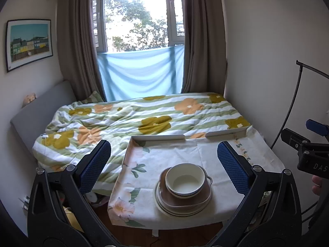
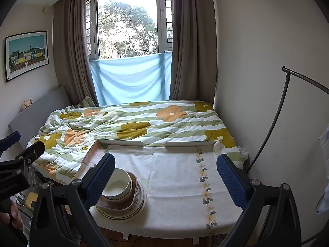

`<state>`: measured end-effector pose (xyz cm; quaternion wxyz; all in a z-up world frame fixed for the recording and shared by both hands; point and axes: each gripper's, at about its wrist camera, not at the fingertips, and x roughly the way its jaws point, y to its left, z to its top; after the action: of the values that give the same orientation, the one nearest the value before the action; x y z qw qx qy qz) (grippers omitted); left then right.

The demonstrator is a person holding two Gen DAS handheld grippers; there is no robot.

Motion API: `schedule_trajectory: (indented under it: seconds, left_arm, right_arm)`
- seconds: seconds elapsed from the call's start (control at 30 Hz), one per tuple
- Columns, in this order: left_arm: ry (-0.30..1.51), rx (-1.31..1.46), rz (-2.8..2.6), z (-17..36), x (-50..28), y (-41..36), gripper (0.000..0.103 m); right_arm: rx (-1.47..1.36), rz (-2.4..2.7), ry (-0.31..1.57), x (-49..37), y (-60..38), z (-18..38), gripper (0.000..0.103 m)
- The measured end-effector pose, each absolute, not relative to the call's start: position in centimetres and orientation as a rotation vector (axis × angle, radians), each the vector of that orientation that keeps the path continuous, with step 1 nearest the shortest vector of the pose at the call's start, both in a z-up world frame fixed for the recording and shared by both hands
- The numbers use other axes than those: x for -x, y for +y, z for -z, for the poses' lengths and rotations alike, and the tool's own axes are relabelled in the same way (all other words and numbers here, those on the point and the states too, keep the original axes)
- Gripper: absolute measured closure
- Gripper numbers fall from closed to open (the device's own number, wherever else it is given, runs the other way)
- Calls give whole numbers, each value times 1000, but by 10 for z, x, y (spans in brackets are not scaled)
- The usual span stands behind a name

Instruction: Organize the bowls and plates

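Observation:
A stack of dishes stands near the front edge of a small table [image 1: 185, 152] covered with a flowered cloth. A cream bowl [image 1: 185, 180] sits on top, inside a brown squarish dish [image 1: 185, 200], on several cream plates [image 1: 164, 207]. My left gripper [image 1: 164, 164] is open and empty, held back above the stack. In the right wrist view the bowl [image 2: 118, 185] and plates [image 2: 131, 212] lie at the left, partly behind my left finger. My right gripper [image 2: 164, 175] is open and empty over the table [image 2: 174, 175].
A bed with a flowered quilt [image 1: 133, 119] lies behind the table, under a window with curtains. The table has a raised white rim [image 2: 189, 144] at its far edge. A black curved stand [image 2: 273, 123] rises at the right by the wall.

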<state>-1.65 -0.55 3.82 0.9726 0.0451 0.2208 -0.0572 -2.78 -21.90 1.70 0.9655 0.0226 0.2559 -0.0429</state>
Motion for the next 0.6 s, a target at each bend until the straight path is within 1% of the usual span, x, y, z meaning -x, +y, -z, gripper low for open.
schedule_trajectory:
  seconds: [0.6]
  left_arm:
    - [444, -97, 112, -35, 18, -9, 0]
  right_arm:
    - [-43, 88, 517, 29, -218, -15, 5]
